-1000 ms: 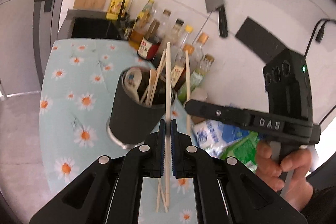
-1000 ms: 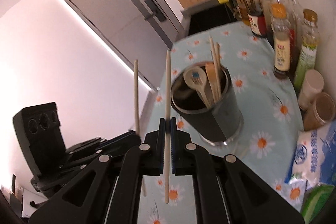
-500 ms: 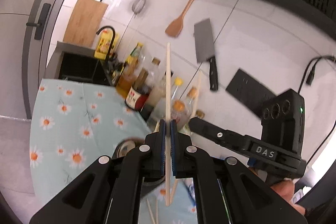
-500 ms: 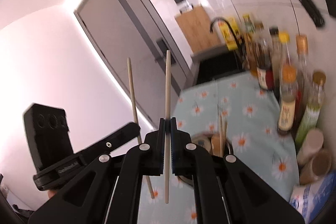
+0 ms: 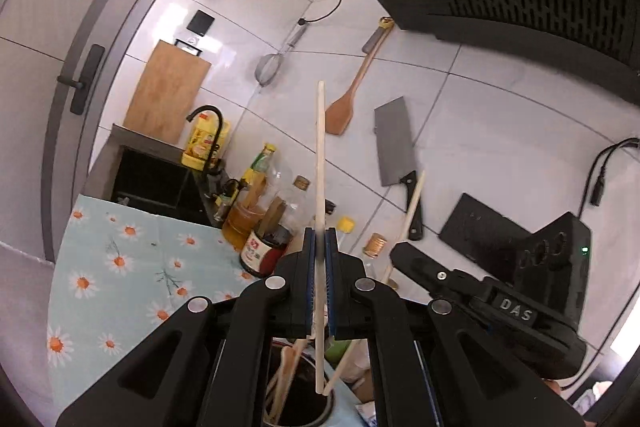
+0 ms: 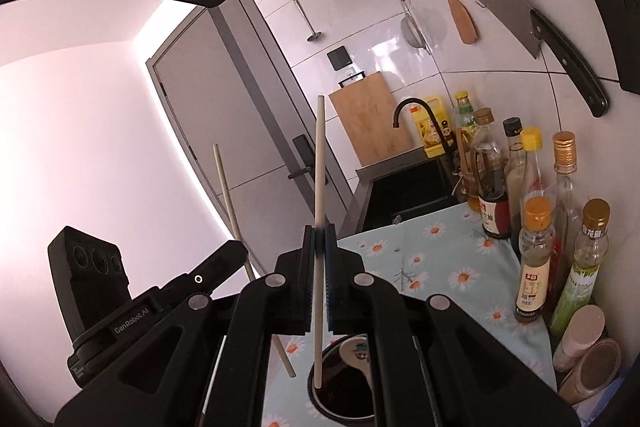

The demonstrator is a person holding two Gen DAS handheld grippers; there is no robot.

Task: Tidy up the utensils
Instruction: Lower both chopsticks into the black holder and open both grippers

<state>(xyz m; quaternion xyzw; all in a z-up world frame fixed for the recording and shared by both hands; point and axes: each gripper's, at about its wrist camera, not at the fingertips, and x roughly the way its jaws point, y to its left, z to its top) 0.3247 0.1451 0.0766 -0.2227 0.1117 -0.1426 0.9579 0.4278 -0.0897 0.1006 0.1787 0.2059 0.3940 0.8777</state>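
Right gripper reads "DAS"; left gripper "GenRobot.AI".

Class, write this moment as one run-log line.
left gripper: shut on chopstick | right gripper: shut on chopstick | utensil holder: below both

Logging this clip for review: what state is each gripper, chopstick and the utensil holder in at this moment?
left gripper: jaws shut on left chopstick, held upright.
right gripper: jaws shut on right chopstick, upright.
utensil holder: upright on floral cloth, below both chopsticks, holding a spoon.
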